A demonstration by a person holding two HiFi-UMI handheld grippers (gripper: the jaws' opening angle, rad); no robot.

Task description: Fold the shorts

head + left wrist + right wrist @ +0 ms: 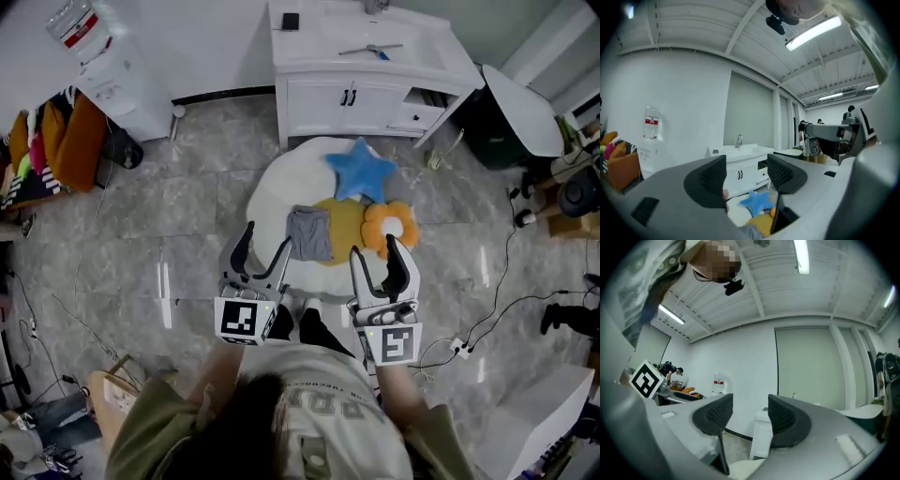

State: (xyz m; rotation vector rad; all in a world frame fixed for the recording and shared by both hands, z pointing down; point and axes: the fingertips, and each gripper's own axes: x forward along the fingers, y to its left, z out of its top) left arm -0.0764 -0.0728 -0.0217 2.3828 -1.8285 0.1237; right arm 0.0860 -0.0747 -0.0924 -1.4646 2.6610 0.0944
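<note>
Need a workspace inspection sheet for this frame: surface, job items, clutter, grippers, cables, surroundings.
Surface: round white mat on a grey tiled floor.
Job's things: grey shorts lie on the mat as a compact rectangle and look folded.
Clutter: blue star cushion, yellow cushion and orange flower cushion on the mat.
Grippers: left gripper and right gripper hover near the person, fingers apart, nothing between them.
Cables: black cable crosses the floor at right towards a power strip.
Surroundings: white sink cabinet beyond the mat, water dispenser, clothes pile at left.
</note>
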